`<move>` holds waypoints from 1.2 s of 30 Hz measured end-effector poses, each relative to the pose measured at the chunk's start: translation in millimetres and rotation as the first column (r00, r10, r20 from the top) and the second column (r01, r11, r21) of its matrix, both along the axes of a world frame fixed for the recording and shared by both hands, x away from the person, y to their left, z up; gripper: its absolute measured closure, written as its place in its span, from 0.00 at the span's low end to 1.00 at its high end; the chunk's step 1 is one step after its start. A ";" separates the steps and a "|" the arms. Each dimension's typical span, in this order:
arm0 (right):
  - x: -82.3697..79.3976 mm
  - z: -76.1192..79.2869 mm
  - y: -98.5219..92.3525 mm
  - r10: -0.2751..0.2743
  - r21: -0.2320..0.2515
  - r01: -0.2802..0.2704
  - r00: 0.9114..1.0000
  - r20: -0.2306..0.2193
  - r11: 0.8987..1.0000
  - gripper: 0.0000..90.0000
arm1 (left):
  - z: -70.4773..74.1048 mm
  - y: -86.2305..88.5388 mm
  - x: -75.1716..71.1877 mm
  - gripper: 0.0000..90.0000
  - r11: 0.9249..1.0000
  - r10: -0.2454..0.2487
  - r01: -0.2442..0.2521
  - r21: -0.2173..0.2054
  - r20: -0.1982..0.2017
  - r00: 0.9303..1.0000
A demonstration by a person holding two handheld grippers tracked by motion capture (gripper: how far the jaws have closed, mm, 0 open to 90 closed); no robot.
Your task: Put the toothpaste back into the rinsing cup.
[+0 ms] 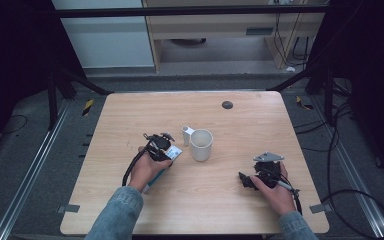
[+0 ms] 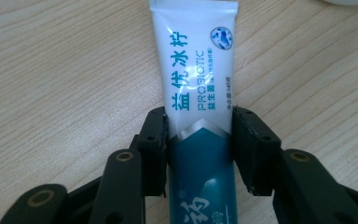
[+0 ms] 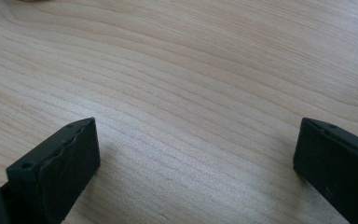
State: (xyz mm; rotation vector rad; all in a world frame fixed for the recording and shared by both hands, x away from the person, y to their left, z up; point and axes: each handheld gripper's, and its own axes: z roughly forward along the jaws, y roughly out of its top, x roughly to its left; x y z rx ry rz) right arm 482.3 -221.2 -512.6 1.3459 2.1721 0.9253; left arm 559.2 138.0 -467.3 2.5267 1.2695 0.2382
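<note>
One toothpaste tube [image 2: 199, 88] between left gripper [image 2: 199, 149] jaws.

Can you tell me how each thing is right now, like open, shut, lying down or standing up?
Toothpaste tube: lying flat on the table, pads touching both sides.
Left hand-held gripper: shut on the tube.
Right hand-held gripper: open, nothing between its jaws.
Mug: standing upright.

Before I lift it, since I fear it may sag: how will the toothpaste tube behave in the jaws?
The tube lies flat and looks soft-walled, so it will probably dent and droop a little beyond the left gripper. Its glossy skin may slip. The flat crimped end makes rolling unlikely.
</note>
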 end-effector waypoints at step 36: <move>0.0 0.0 0.0 0.000 0.000 0.000 1.000 0.000 1.000 0.01 | 52.6 23.9 -17.9 0.87 0.991 0.053 -0.032 -0.128 0.164 0.985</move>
